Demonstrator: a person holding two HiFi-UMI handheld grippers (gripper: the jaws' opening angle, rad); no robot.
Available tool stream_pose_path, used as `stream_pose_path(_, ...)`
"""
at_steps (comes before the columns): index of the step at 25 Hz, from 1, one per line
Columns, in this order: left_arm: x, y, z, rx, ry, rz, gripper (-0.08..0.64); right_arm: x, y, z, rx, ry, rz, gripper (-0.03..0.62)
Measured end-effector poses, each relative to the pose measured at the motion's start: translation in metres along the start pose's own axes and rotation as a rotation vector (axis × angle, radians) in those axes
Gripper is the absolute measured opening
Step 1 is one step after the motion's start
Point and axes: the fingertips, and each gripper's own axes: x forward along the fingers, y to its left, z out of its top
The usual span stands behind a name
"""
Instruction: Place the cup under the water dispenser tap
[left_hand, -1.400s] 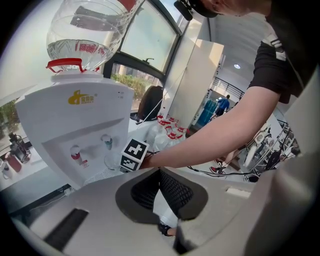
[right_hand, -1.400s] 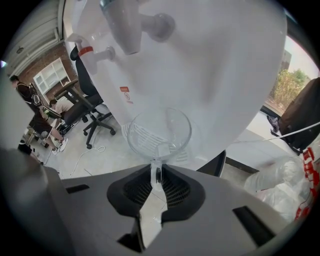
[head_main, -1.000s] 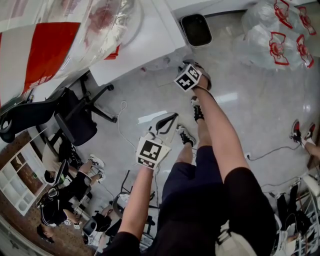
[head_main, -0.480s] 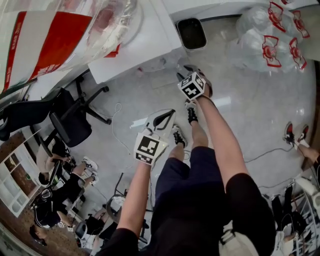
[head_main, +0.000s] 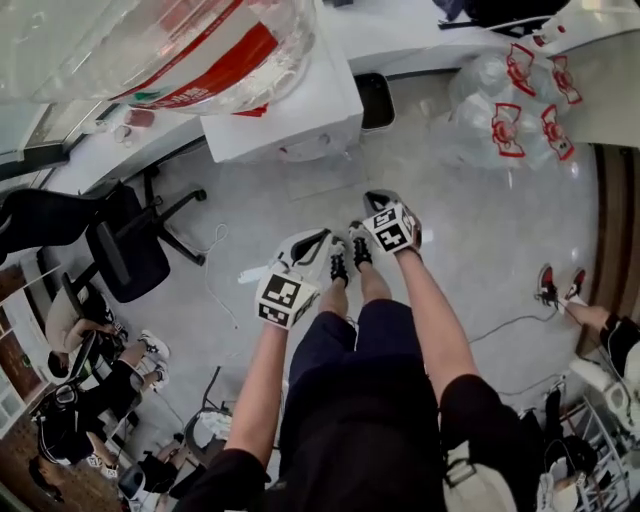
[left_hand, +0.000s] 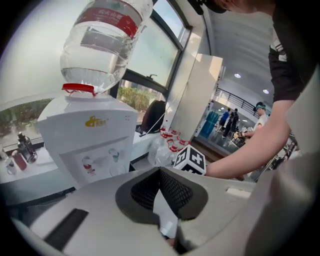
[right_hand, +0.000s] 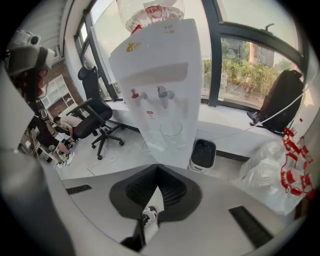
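Right gripper view: a clear, see-through cup (right_hand: 172, 132) stands upright in the front recess of the white box-shaped water dispenser (right_hand: 160, 65). It sits below the two taps, nearer the blue tap (right_hand: 162, 92) than the red tap (right_hand: 134, 94). Nothing touches the cup. A large clear water bottle with a red label (right_hand: 150, 10) sits upside down on top of the dispenser.

The right gripper (right_hand: 157, 167) points at the dispenser from well back. Its jaws are pressed together at the tips and nothing is held between them. In the left gripper view, the left gripper (left_hand: 160, 172) also has its jaws pressed together on nothing. It faces the same dispenser (left_hand: 90, 145) from the side, with the bottle (left_hand: 105, 40) high above.

The head view looks down on both grippers held out over the grey floor. The left gripper (head_main: 310, 245) and the right gripper (head_main: 380, 200) are near each other, just above the person's black and white shoes (head_main: 345, 260). The dispenser (head_main: 290, 110) lies ahead of them and apart from both.

A black rectangular waste bin (right_hand: 202, 152) stands just beside the dispenser's right side. Clear plastic bags with red print (right_hand: 285, 175) lie further right. A black office chair on castors (right_hand: 95, 125) stands to the left.
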Motion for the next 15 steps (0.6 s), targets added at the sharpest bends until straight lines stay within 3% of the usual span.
stream_pose_path(15,-0.061,0.008,0.009,-0.013,-0.047,-0.036,0.0,-0.109,0.071,0.056,0.009,-0.119,0.039,-0.005)
